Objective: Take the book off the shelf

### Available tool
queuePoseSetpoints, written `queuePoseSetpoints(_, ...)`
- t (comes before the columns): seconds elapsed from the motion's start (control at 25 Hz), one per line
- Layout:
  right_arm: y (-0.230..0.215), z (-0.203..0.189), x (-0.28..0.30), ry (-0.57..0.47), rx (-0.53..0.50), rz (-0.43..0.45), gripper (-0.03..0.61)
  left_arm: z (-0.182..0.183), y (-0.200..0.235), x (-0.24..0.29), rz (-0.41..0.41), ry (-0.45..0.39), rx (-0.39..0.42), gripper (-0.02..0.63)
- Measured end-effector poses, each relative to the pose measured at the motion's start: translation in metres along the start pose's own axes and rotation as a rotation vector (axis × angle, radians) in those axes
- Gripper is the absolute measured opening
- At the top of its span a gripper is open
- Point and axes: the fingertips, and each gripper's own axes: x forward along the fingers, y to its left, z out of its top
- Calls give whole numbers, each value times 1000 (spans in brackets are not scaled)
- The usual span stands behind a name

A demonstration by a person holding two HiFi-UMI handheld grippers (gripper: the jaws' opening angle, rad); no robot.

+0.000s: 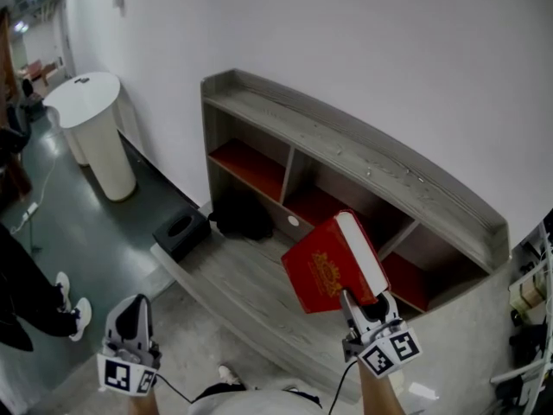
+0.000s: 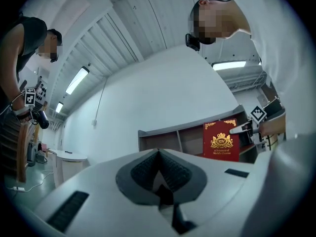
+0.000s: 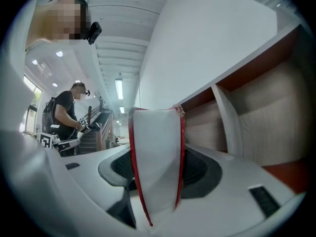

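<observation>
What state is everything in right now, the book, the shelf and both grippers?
Red book: closed, off the shelf, held up in the air, tilted.
Right gripper: shut on the red book, clamping across its covers.
Left gripper: jaws together, empty, held low.
Shelf: open-fronted, standing against the wall.

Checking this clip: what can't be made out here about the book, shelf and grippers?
- red book: back cover faces away in every view; title print under the crest too small, left gripper view.
- shelf: compartment behind the book hidden, head view; the dark object at its lower left is too shadowed to identify.
- right gripper: pads covered by the book, head view.
</observation>
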Motion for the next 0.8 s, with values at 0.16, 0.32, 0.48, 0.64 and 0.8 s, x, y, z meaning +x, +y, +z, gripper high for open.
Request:
queuePoseSetpoints(0.16,-8,2,-29,5,9,-76,256,-4,-1,-8,10,28,12,17)
queuePoseSetpoints(0.32,-9,8,-43,3,-27,-124,256,-10,-1,-14,28,45,4,17)
queuePoseSetpoints(0.48,-9,14,-45,1,-73,-143,256,-4,3,-14,46,42,19,17)
queuePoseSetpoints(0.64,-8,16,-39,-7,-65,-131,256,1,9,-16,64,26,24,17)
queuePoseSetpoints(0.8,-7,15,-29,-23,-55,-106,256,-3,13,-20,76,27,29,17)
